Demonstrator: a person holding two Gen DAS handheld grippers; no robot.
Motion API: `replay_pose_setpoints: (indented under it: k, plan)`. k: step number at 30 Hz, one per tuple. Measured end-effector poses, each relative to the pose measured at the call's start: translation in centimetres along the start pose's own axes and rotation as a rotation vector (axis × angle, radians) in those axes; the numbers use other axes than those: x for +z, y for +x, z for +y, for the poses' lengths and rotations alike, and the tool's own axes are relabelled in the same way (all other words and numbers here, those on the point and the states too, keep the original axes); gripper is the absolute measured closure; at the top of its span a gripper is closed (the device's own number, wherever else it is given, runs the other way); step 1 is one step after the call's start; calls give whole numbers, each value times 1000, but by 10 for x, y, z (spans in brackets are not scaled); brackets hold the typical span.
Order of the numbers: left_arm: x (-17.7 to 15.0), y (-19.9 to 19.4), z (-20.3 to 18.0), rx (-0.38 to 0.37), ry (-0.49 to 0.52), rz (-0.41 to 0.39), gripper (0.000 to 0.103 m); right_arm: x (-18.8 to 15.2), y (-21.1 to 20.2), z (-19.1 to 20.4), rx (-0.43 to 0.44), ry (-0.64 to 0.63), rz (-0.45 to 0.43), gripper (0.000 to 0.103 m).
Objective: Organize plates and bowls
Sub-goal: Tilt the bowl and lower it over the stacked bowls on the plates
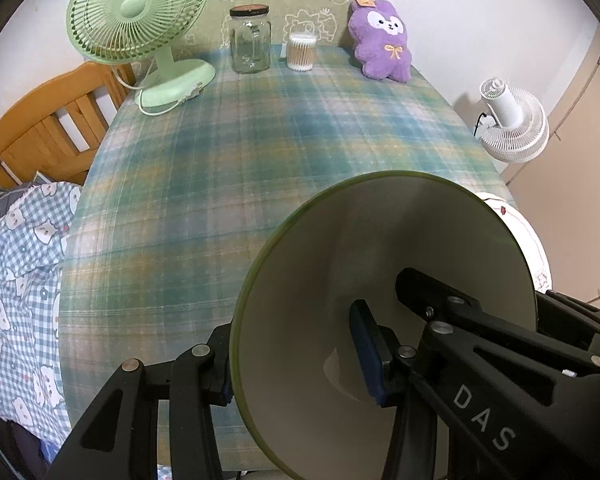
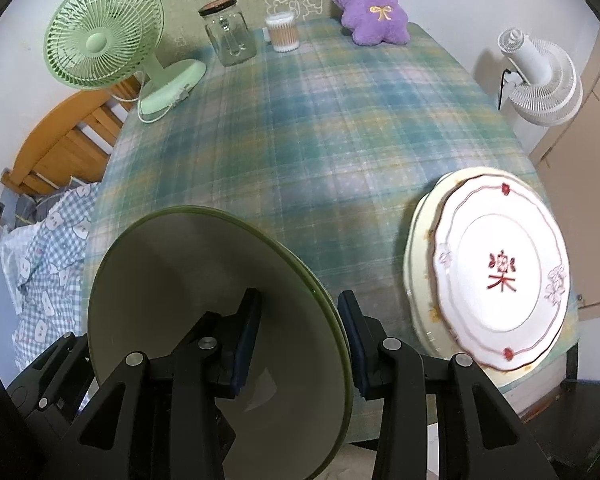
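A large bowl (image 1: 332, 264), cream inside with a green rim, is held between both grippers near the table's front edge. My left gripper (image 1: 296, 372) is shut on its left rim, one pad inside the wall and one outside. My right gripper (image 2: 300, 344) is shut on the right rim of the same bowl (image 2: 180, 272) in the same way. To the right of the bowl lies a stack of plates (image 2: 500, 240): a white plate with red trim and a red character sits on a cream plate. Only an edge of that stack (image 1: 534, 236) shows in the left wrist view.
The plaid tablecloth (image 2: 320, 140) covers the table. Along its far edge stand a green fan (image 2: 104, 36), a glass jar (image 2: 230, 36), a tub of cotton swabs (image 2: 284, 34) and a purple plush toy (image 2: 370, 4). A white fan (image 2: 544, 80) is off the right side, a bed (image 1: 20, 280) on the left.
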State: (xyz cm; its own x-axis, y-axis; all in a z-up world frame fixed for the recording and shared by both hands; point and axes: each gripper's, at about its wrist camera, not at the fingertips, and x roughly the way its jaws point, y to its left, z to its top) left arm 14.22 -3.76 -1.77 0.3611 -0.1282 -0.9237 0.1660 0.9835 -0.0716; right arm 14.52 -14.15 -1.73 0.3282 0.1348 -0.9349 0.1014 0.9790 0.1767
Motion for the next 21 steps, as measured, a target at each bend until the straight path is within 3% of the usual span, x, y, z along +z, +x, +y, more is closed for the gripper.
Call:
replay_pose_setpoints:
  k: [21]
  plan:
    - [25,6,-106,15,-54,-13,55,33,-25,-103,13,-55,-6,60]
